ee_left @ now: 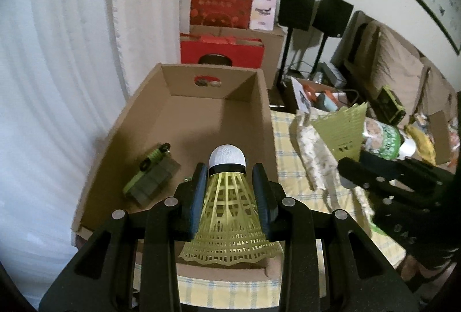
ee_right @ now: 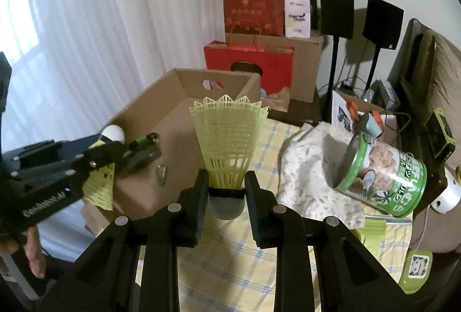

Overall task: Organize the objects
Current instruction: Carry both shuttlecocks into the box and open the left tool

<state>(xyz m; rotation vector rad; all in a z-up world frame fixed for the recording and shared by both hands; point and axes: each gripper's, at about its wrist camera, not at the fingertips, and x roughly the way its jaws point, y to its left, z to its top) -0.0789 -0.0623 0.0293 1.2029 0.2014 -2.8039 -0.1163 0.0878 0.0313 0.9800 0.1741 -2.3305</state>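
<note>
**Two shuttlecocks held above a cardboard box**

The left gripper [ee_left: 229,182] is clamped on a yellow shuttlecock [ee_left: 230,211], its pads pressing the plastic skirt just behind the white cork tip, which points forward over the open cardboard box [ee_left: 138,116]. Inside the box, on its floor, lies a small green and black toy car [ee_left: 151,173], and the right wrist view shows a small metal object [ee_right: 161,175] lying near it. The right gripper [ee_right: 226,188] is closed on a second shuttlecock [ee_right: 227,139], gripping it at the dark band above the cork so that the yellow skirt stands upward, over the yellow checked tablecloth [ee_right: 230,254] just beside the box. To the right on the cloth sit a crumpled patterned cloth [ee_right: 305,167] and a green tin can [ee_right: 380,176] lying tilted on its side, touching the cloth. Red gift bags [ee_left: 222,3] and brown boxes are stacked behind the box against a white curtain [ee_left: 57,52], with two black speakers [ee_left: 317,9] on stands nearby. A person's hand [ee_right: 31,251] shows at the lower left of the right wrist view.
</note>
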